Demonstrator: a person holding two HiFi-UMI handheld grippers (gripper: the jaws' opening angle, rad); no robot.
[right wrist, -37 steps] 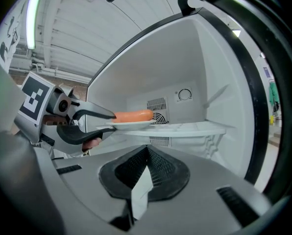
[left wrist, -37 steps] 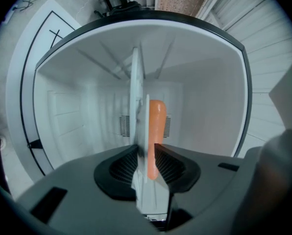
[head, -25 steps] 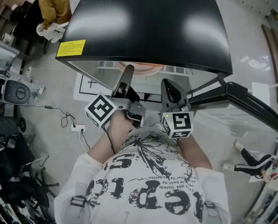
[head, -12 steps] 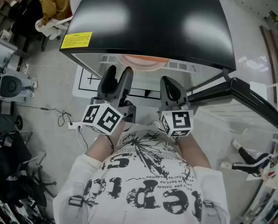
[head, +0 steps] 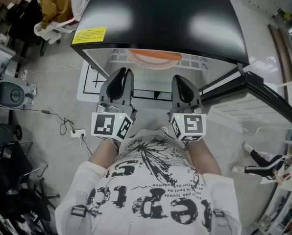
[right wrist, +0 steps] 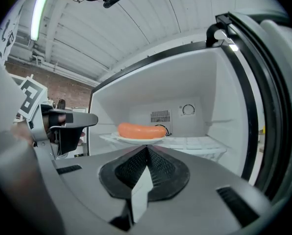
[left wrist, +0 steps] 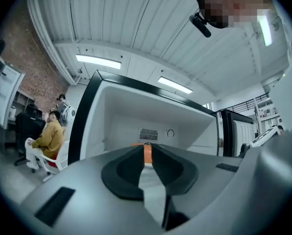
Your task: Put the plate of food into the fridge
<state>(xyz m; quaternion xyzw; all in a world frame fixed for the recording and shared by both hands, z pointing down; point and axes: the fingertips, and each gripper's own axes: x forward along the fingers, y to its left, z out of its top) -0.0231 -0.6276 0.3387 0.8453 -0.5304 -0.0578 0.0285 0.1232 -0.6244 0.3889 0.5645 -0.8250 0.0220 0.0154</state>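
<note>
- The main step looks done: the plate (right wrist: 141,139) with its sausage (right wrist: 142,130) stands on the white wire shelf (right wrist: 195,143) inside the fridge (head: 160,18), and neither gripper touches it.
- What seems left is to close up. The fridge door (head: 263,94) stands swung wide to the right, so the task is probably not finished until it is pushed shut.
- The left gripper (head: 122,73) has just been closing its jaws. They are now nearly together, with only a thin slit between the pads and nothing in it.
- The right gripper (head: 183,82) has its jaws together, pads meeting at the tips, and it holds nothing.
- Both grippers point level at the open compartment, side by side and outside its front edge.
- The plate lies ahead of both pairs of jaws and well apart from them, toward the left half of the shelf.
- In the right gripper view it sits above the jaw tips and a little to their left.
- In the left gripper view only a strip of orange shows through the slit, so from there I cannot tell how far back on the shelf the plate sits.
</note>
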